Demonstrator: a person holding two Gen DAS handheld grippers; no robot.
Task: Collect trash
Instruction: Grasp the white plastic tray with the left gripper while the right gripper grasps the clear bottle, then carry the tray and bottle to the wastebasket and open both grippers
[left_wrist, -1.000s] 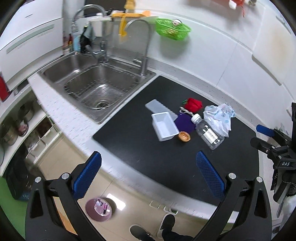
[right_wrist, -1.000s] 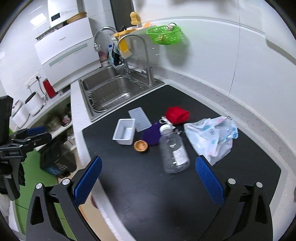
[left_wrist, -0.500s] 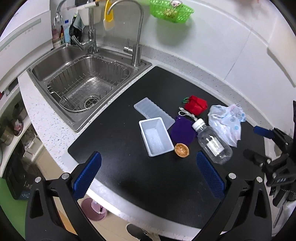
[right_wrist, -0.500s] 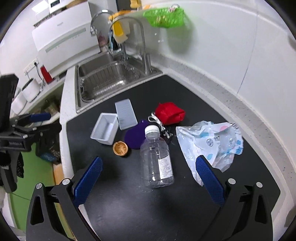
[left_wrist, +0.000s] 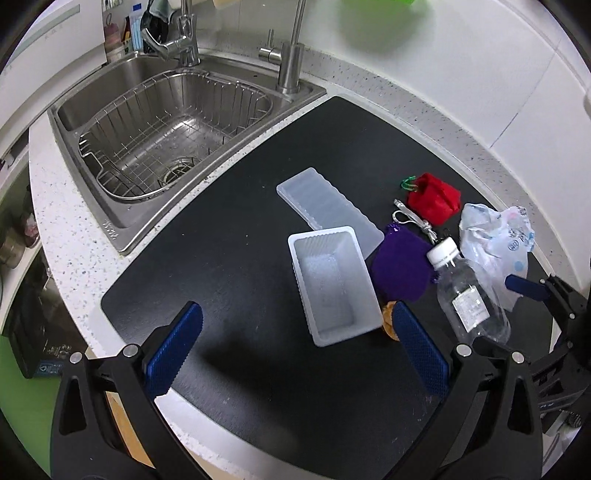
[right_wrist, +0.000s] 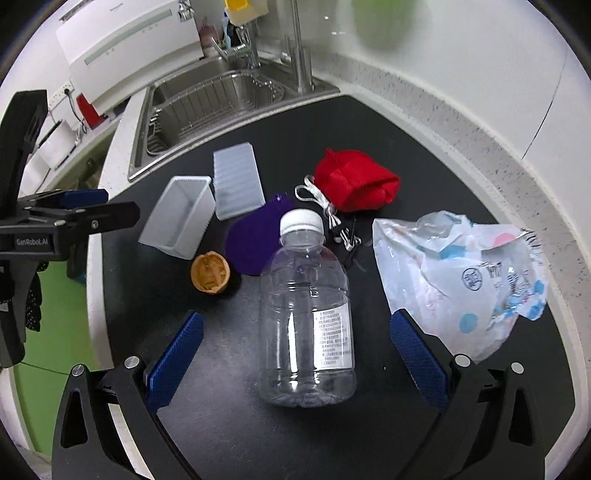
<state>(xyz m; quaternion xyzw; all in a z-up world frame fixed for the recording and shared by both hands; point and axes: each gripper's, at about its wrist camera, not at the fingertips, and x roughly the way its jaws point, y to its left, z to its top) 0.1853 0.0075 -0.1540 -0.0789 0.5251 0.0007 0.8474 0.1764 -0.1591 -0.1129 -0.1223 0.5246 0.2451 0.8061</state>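
Two grippers hung over the black mat (left_wrist: 236, 266) on the table, each with its jaws spread wide and nothing between them. The left gripper (left_wrist: 295, 354) was above the mat's near edge, facing a white plastic tray (left_wrist: 334, 284) that stood open side up. The tray's ribbed lid (left_wrist: 328, 206) lay flat behind it, one corner tucked under the tray's far rim. Just right of the tray lay a purple pouch (left_wrist: 400, 267), and a walnut shell half (right_wrist: 209, 272) sat on the mat beside the tray's near corner, close to the pouch.

The right gripper (right_wrist: 295, 358) was over a clear plastic bottle (right_wrist: 306, 317) lying on its side, white cap pointing away toward the pouch, its base between the two blue pads (right_wrist: 417, 363) in that camera's picture. Whether the pads reached down to the bottle's level could not be told. A crumpled plastic bag (right_wrist: 461, 280) with blue and pink print lay just right of the bottle. Behind the bottle sat a red cloth bundle (right_wrist: 356, 184) with a silver cord (right_wrist: 314, 197) trailing from it. A steel sink (left_wrist: 170, 125) with a wire basket lay left of the mat.
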